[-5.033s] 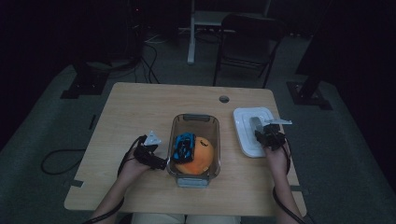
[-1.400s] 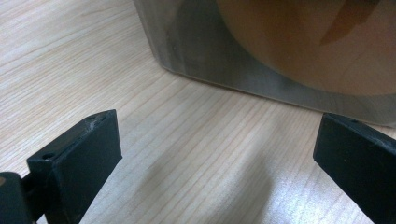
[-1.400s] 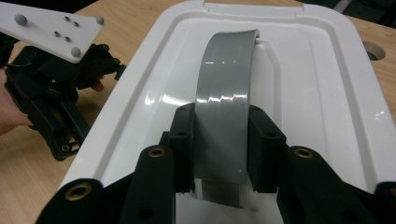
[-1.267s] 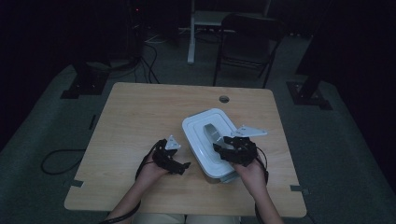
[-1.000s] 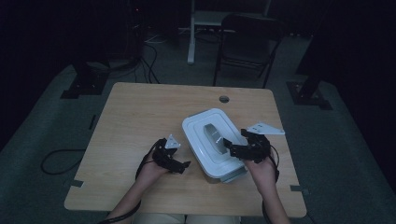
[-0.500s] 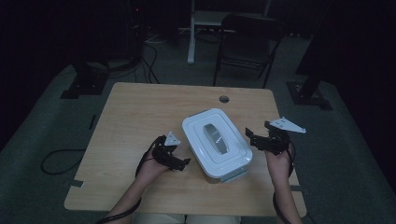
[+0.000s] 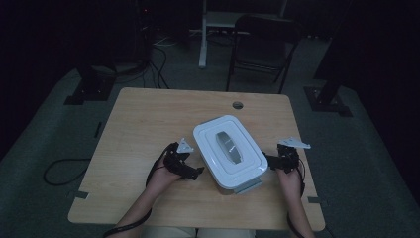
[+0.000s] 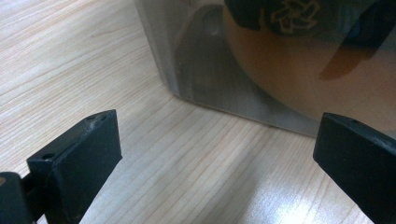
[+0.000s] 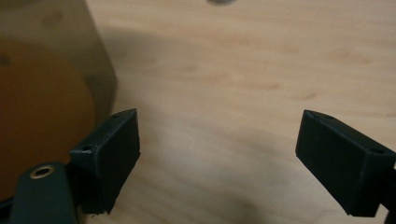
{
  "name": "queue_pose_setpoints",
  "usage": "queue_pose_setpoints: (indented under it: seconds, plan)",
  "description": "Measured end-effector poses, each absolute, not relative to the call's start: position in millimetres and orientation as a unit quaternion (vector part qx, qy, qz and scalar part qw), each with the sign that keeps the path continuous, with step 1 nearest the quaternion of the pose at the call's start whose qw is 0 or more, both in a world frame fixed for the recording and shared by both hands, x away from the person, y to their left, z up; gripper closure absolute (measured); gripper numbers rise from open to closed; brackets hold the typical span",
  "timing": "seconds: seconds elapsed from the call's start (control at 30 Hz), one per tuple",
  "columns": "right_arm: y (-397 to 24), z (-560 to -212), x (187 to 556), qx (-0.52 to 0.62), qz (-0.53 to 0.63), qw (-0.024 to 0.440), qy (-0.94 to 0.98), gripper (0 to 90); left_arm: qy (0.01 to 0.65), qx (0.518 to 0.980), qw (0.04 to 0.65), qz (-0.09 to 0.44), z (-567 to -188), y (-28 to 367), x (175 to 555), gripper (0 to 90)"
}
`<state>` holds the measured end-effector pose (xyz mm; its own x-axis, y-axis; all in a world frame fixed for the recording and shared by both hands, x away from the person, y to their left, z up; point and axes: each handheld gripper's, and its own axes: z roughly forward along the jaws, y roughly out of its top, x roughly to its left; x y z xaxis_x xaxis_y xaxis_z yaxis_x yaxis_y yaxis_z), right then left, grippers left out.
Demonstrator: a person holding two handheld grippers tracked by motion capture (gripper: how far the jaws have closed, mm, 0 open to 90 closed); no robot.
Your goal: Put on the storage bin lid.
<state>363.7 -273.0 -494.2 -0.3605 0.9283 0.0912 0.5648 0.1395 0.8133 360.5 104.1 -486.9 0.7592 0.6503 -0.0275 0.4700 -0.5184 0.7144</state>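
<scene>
1. Both hand-held grippers stand wide open and hold nothing: the left hand-held gripper (image 7: 194, 172) just beside the lidded box (image 7: 229, 151), the right hand-held gripper (image 7: 270, 161) just off its other side.
2. Box sits near the bench (image 7: 148, 124) middle, its long axis running from far-left to near-right.
3. Bare bench lies beyond the box, toward the far edge.

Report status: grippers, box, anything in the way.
Left gripper open, right gripper open, either side of box. Lid on. Nothing between fingers.
</scene>
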Motion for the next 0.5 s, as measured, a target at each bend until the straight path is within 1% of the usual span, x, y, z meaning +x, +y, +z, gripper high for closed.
queue_pose_setpoints:
  seconds: [0.13,0.17,0.3,0.33,0.43,0.5]
  plan:
    - [-264.5,-502.2,361.0,0.509,0.403,0.216,0.729,13.4,0.323,0.862,0.371,0.124,-484.5,101.7,361.7,1.6]
    - [-261.7,-503.7,359.9,0.506,0.405,0.213,0.731,15.8,0.322,0.862,0.371,0.122,-484.0,101.3,362.3,1.6]
    - [-260.4,-506.2,356.5,0.509,0.412,0.211,0.726,15.8,0.321,0.863,0.370,0.122,-483.1,99.3,363.7,1.6]
    - [-260.1,-508.4,354.5,0.510,0.417,0.198,0.726,15.8,0.320,0.866,0.366,0.122,-482.9,99.4,363.9,1.6]
    - [-257.6,-511.8,350.9,0.509,0.420,0.177,0.730,16.0,0.321,0.866,0.363,0.124,-482.6,102.8,364.4,1.6]
    - [-254.3,-512.8,348.0,0.503,0.422,0.171,0.735,16.1,0.320,0.867,0.360,0.126,-481.9,105.0,364.7,1.6]
